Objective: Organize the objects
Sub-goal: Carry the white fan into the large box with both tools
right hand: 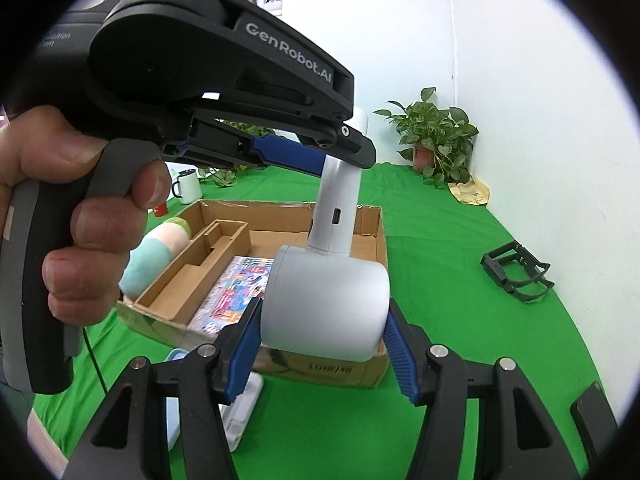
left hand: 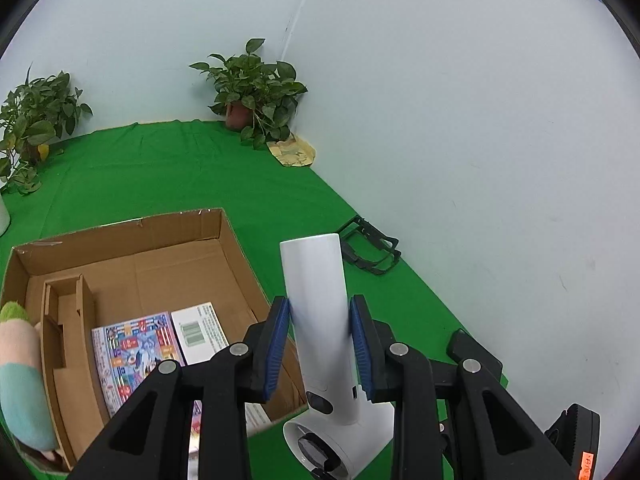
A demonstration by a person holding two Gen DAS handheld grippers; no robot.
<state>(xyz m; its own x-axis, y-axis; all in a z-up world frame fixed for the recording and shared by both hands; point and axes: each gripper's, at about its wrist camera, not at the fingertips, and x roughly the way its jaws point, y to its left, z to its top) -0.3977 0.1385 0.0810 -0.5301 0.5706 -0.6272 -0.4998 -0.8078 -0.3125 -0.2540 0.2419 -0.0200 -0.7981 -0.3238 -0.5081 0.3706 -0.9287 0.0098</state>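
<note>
Hand-held grippers (left hand: 320, 344) (right hand: 324, 344) both clamp white device (left hand: 316, 300) above cardboard box (left hand: 224, 248) (plants (left hand: 256, 88) behind).

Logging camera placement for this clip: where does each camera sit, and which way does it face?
Left wrist: on the left claw, looking along its fingers at the white device's handle it grips, the cardboard box and green cloth beyond.
Right wrist: on the right claw, gripping the device's round head; a hand holding the left claw shows.
Shared: device, box, corner plant, black frame.
</note>
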